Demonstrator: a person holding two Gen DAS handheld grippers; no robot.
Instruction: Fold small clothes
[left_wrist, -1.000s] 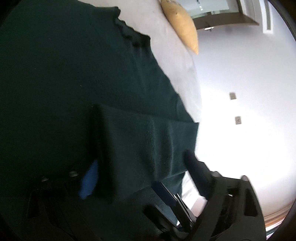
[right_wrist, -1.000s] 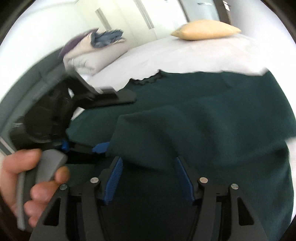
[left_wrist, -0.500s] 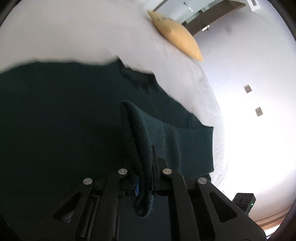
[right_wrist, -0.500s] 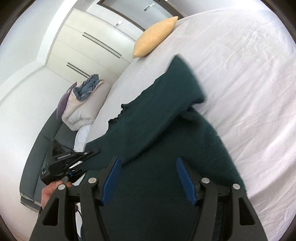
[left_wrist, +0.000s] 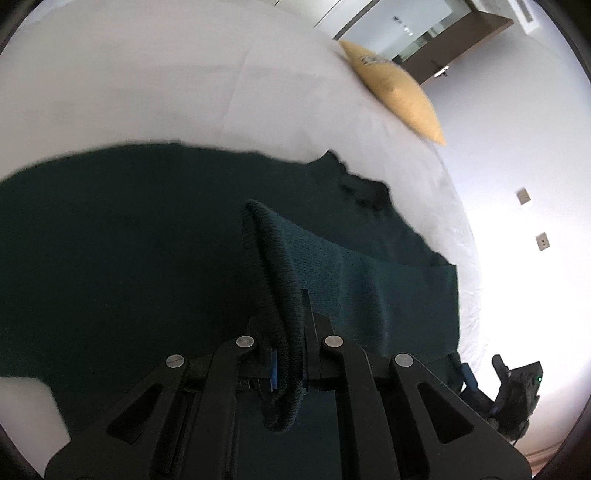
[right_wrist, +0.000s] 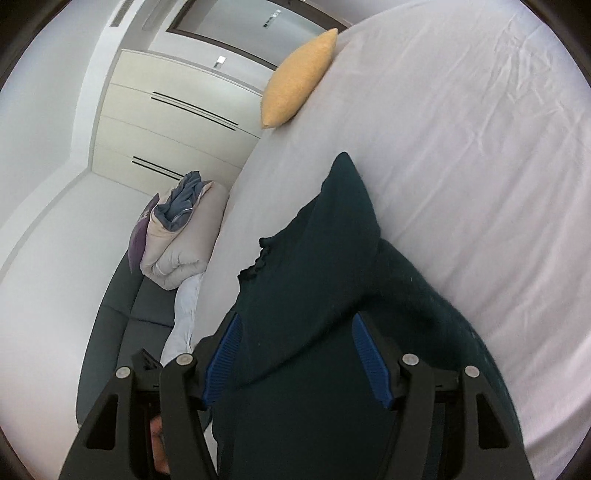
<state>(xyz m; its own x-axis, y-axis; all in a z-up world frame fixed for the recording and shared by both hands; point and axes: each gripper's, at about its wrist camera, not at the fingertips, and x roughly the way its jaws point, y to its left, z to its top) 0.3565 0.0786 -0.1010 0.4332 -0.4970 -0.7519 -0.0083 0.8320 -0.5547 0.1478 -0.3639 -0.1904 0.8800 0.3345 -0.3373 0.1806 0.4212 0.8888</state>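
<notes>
A dark green knitted sweater (left_wrist: 129, 240) lies spread on a white bed sheet (left_wrist: 166, 81). My left gripper (left_wrist: 288, 365) is shut on a fold of the sweater's sleeve (left_wrist: 273, 280), which stands up between the fingers and drapes to the right. In the right wrist view the sweater (right_wrist: 325, 266) lies under and between the blue-padded fingers (right_wrist: 369, 365). My right gripper (right_wrist: 295, 354) is open, with the cloth lying loose between the pads. The scalloped neckline (right_wrist: 258, 258) faces left.
A yellow pillow (left_wrist: 395, 92) lies at the far end of the bed; it also shows in the right wrist view (right_wrist: 295, 81). A folded duvet with clothes (right_wrist: 177, 236) sits on a dark sofa (right_wrist: 122, 314) left of the bed. White wardrobes (right_wrist: 166, 122) stand behind.
My left gripper has closed on the sleeve fold and holds it raised. My right gripper has swung away from the left one and now looks along the bed, still open.
</notes>
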